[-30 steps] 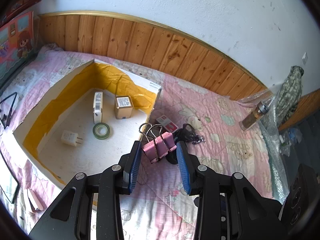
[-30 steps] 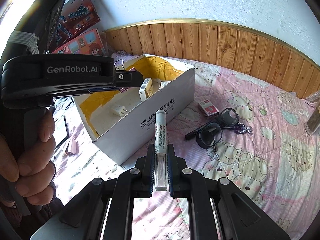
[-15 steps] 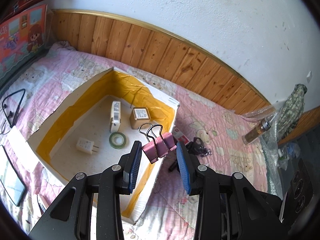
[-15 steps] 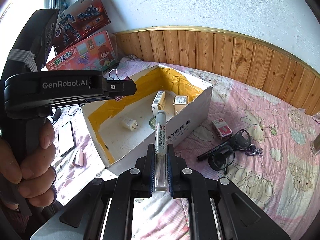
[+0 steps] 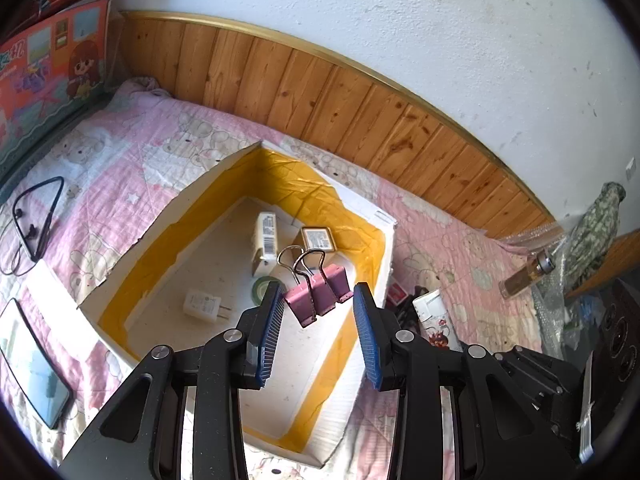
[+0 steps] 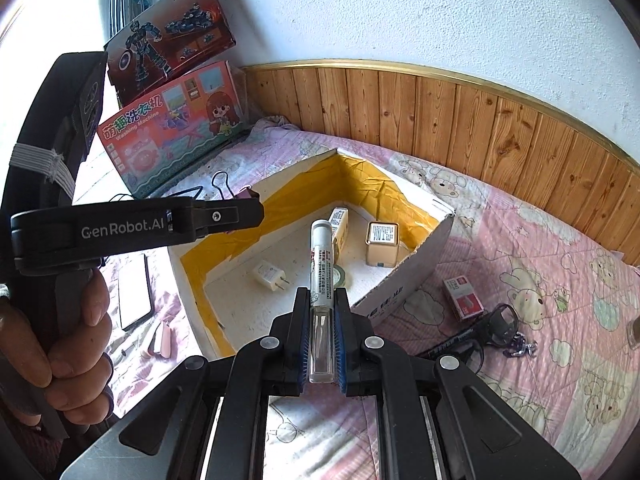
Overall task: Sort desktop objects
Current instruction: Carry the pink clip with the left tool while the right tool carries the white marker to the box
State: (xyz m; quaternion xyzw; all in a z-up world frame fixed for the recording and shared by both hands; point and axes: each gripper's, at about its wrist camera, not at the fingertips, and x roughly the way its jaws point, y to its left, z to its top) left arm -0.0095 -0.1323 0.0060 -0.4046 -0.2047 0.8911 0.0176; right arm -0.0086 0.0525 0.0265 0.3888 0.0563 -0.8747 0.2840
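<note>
A white cardboard box (image 5: 362, 356) lined with yellow tape lies open on the pink quilt; it also shows in the right wrist view (image 6: 404, 280). In it lie a white charger (image 5: 202, 305), a green tape roll (image 5: 262, 288), a white barcoded packet (image 5: 266, 242) and a small tan box (image 5: 318, 240). My left gripper (image 5: 318, 304) is over the box with a pink binder clip (image 5: 318, 294) between its spread blue pads; I cannot tell if the pads touch it. My right gripper (image 6: 322, 300) is shut on a white pen-like tube (image 6: 322, 264), over the box's near edge.
On the quilt right of the box lie a red-and-white small box (image 6: 462, 294), black glasses with a marker (image 6: 480, 334) and keys. A phone (image 5: 34, 366) and a black earphone cable (image 5: 34, 216) lie left of the box. Toy boxes (image 6: 172, 128) lean on the wall.
Both grippers have moved left over the open box, carrying the clip and the tube. The left gripper's pads look slightly wider apart, and the clip sits lower between them.
</note>
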